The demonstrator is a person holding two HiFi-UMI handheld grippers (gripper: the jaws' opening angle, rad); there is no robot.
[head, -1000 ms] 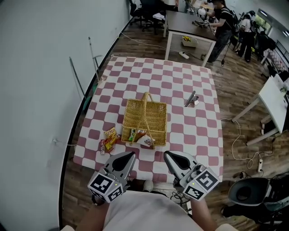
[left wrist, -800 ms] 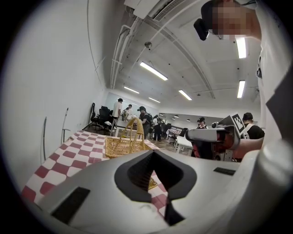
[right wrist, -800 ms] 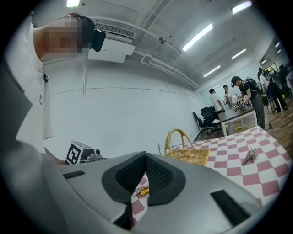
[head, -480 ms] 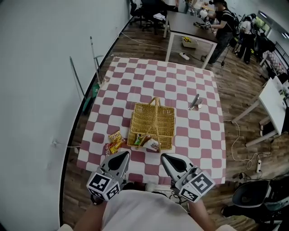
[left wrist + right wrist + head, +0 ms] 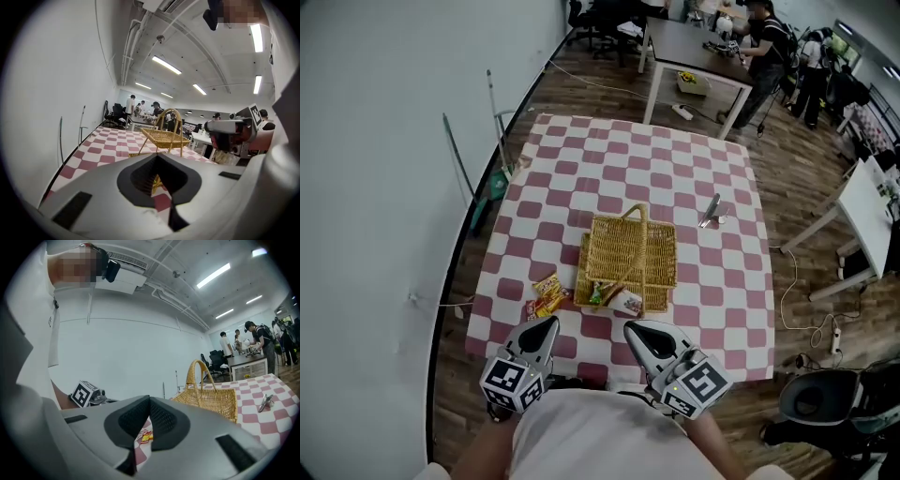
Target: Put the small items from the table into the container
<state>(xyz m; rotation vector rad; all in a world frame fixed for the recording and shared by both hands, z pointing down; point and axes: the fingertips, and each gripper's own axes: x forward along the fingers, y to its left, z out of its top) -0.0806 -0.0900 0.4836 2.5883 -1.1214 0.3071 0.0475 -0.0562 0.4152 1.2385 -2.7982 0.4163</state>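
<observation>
A wicker basket (image 5: pixel 633 251) with a hoop handle stands mid-table on the red-and-white checked cloth (image 5: pixel 675 169). Some small packets (image 5: pixel 614 298) lie in its near end. Yellow and red snack packets (image 5: pixel 546 295) lie on the cloth just left of the basket. A small metal item (image 5: pixel 710 211) lies to the basket's right. My left gripper (image 5: pixel 548 322) hangs over the near table edge, below the snack packets, shut and empty. My right gripper (image 5: pixel 630 328) hangs beside it, just short of the basket's near end, also shut and empty. The right gripper view shows the basket (image 5: pixel 211 399) and the snack packets (image 5: pixel 146 437).
A wall runs along the table's left side, with thin poles (image 5: pixel 497 122) leaning on it. Behind the table stands a dark desk (image 5: pixel 698 47) with people around it. A white table (image 5: pixel 872 211) and floor cables (image 5: pixel 797 300) are to the right.
Both grippers have drifted left relative to the basket and sunk a little, staying shut. The head camera shifted, so the basket sits further right and lower in the picture.
</observation>
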